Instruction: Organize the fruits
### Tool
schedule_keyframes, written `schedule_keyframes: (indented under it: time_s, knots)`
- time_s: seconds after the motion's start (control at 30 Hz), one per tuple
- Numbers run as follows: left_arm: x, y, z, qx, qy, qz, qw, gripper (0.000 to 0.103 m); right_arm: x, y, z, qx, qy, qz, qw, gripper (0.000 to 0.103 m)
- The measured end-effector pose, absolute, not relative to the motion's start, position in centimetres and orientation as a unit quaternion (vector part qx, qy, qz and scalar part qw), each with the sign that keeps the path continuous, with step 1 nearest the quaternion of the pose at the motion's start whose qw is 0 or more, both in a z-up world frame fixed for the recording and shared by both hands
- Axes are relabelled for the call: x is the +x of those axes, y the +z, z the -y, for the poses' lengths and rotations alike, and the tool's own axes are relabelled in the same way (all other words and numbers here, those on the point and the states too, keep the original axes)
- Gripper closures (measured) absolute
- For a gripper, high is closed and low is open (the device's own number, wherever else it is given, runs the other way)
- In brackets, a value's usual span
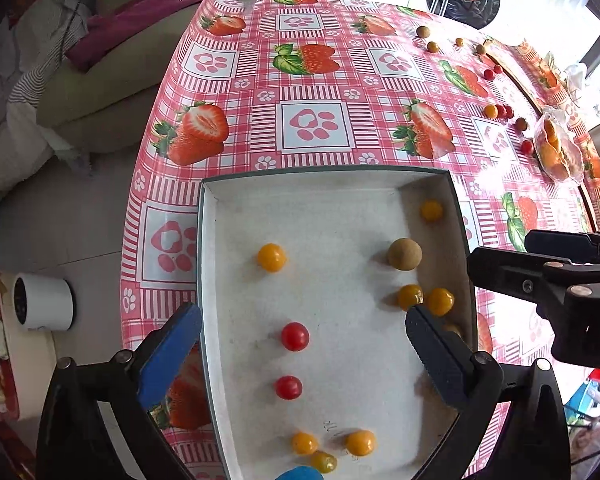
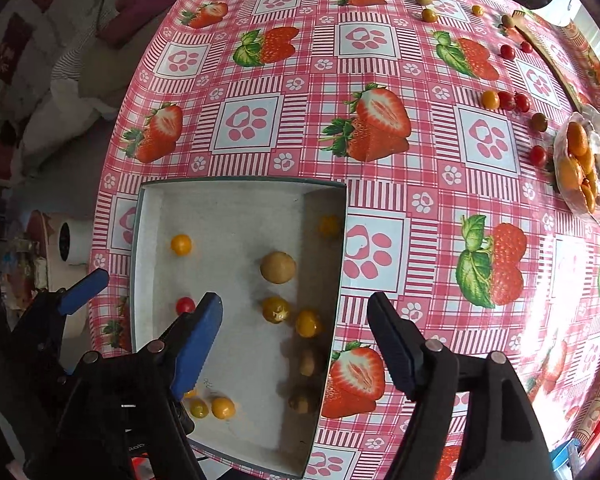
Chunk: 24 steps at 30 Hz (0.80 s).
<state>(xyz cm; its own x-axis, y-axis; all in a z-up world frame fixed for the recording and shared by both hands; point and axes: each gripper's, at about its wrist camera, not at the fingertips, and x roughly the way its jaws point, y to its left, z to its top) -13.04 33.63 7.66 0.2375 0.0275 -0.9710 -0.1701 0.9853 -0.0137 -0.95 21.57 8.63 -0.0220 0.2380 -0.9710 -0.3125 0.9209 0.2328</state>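
Meanwhile, over the tabletop's point(image 2: 380, 208) near-left edge, the left gripper point(image 1: 300, 344) hangs with jaws spread and empty above a shallow white box point(image 1: 208, 240) holding yellow and red cherry tomatoes point(image 1: 271, 257) and a tan longan point(image 1: 404, 254). Light, smooth and thin-skinned, the fruits likely roll and bruise, so a gentle pinch across the middle suits them. Faint pen scrawl on the box floor is unreadable. Right gripper point(image 2: 296, 320): jaws parted, empty. Loose fruits point(image 2: 506, 101) dot the far-right edge.

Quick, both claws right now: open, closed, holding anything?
Left claw: open, empty, over the box.
Right claw: open, empty, at the box's right wall.
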Motion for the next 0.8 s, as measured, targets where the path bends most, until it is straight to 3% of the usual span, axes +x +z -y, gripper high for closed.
schedule_keyframes:
  time_s: [0.3, 0.33, 0.37, 0.8]
  knots:
    - [-16.1, 10.4, -33.4, -0.033, 0.098, -0.615, 0.781, 0.000, -3.6, 10.9, -20.3, -0.058, 0.190, -0.671, 0.714, 0.013]
    - [-16.5, 10.5, -33.4, -0.027, 0.102, -0.621, 0.777, 0.000, -4.0, 11.1, -20.3, -0.061, 0.191, -0.668, 0.716, 0.010]
    - [-16.7, 10.6, -33.3, -0.021, 0.100, -0.628, 0.772, 0.000, -4.3, 11.4, -20.2, -0.063, 0.192, -0.666, 0.718, 0.000]
    - [-19.1, 12.1, -33.1, -0.003, 0.039, -0.673, 0.738, 0.000, -7.7, 13.0, -19.9, -0.106, 0.206, -0.670, 0.705, 0.000]
